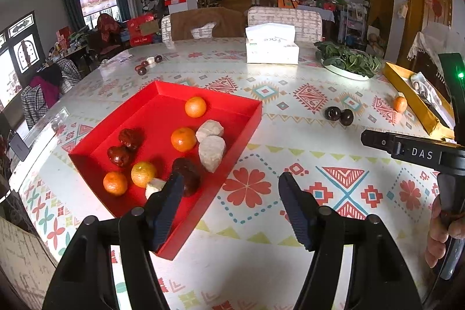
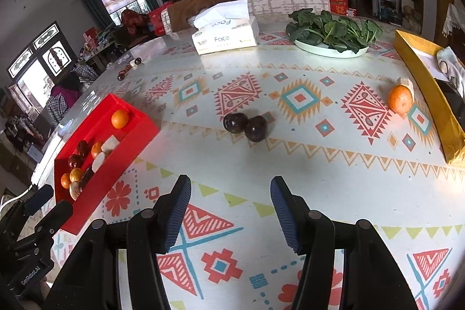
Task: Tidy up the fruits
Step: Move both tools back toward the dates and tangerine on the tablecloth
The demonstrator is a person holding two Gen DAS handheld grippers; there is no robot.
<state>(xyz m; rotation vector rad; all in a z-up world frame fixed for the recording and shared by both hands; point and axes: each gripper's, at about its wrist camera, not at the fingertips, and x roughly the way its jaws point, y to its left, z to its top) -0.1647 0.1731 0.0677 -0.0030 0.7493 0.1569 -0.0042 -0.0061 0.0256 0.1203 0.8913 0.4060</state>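
Observation:
A red tray (image 1: 157,118) at the table's left holds several oranges (image 1: 183,139), dark red fruits (image 1: 119,155) and pale lumps (image 1: 211,152). My left gripper (image 1: 232,185) is open and empty. Its left finger hangs over the tray beside a dark fruit (image 1: 189,173), and its right finger is over the tablecloth. My right gripper (image 2: 231,188) is open too, with only cloth between its fingers. Ahead of it lie two dark fruits (image 2: 245,125) touching each other. A lone orange (image 2: 400,100) rests far right beside a gold box (image 2: 427,89). The tray (image 2: 116,173) shows at the left.
A tissue box (image 2: 223,39) and a plate of leafy greens (image 2: 334,31) stand at the table's far side, with chairs behind. A few small fruits (image 1: 146,64) lie at the far left. A person's hand (image 1: 438,231) holds the right gripper's handle.

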